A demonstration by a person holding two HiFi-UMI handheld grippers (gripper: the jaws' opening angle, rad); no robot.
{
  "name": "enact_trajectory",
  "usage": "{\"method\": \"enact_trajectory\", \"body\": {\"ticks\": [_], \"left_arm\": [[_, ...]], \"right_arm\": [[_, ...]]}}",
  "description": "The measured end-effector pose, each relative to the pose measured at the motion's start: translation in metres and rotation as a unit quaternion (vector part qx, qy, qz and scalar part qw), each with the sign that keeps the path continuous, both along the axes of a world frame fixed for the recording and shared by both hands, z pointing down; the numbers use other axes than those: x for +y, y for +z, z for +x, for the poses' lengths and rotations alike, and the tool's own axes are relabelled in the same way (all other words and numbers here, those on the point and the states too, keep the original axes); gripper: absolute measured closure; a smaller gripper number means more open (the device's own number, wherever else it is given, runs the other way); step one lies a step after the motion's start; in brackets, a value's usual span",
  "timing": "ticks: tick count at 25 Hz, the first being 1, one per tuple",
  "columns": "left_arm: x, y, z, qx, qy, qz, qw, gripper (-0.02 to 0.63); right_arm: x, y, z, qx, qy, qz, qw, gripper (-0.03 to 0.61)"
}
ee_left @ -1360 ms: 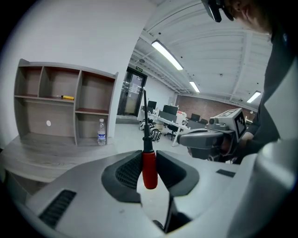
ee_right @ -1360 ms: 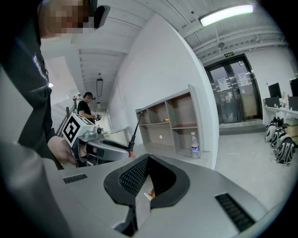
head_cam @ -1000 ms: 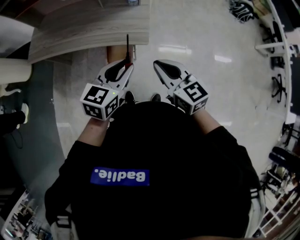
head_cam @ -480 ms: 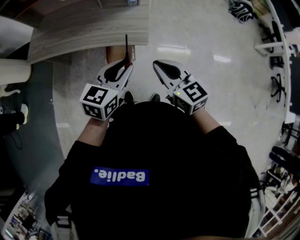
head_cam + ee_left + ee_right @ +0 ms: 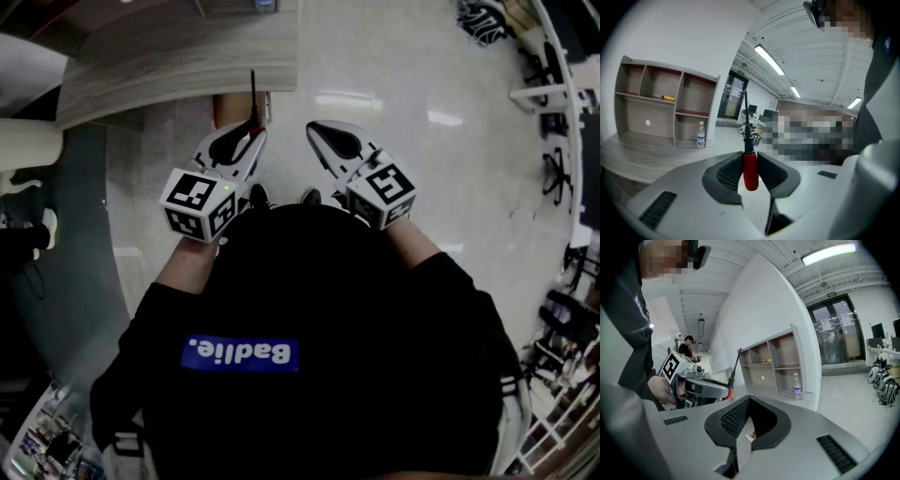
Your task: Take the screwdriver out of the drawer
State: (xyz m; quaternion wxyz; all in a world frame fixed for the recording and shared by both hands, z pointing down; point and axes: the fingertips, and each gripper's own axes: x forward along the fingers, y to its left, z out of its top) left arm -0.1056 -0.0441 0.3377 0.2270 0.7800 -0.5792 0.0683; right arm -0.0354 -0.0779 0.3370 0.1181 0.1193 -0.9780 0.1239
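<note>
The screwdriver (image 5: 750,169) is gripped by its red handle between the jaws of the left claw (image 5: 750,159). Its dark shaft is pointed out beyond the tips, toward the wooden table (image 5: 642,150) ahead. The right claw (image 5: 749,401), just beside the left, is seen closed, with nothing between its jaws.

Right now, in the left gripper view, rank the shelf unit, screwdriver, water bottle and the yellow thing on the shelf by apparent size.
Largest to smallest:
1. shelf unit
2. screwdriver, enlarged by sitting right at the camera
3. water bottle
4. yellow thing, a thin sliver
</note>
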Motion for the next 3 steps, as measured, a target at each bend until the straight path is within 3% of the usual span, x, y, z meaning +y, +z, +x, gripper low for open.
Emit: {"method": "enact_trajectory", "body": {"ticks": [3], "left_arm": [[0.0002, 0.0006, 0.0002, 0.001, 0.001, -0.001, 1.0, 0.52]], "right_arm": [[-0.0003, 0.0003, -0.0003, 0.0, 0.0, 0.0, 1.0, 0.552]]}}
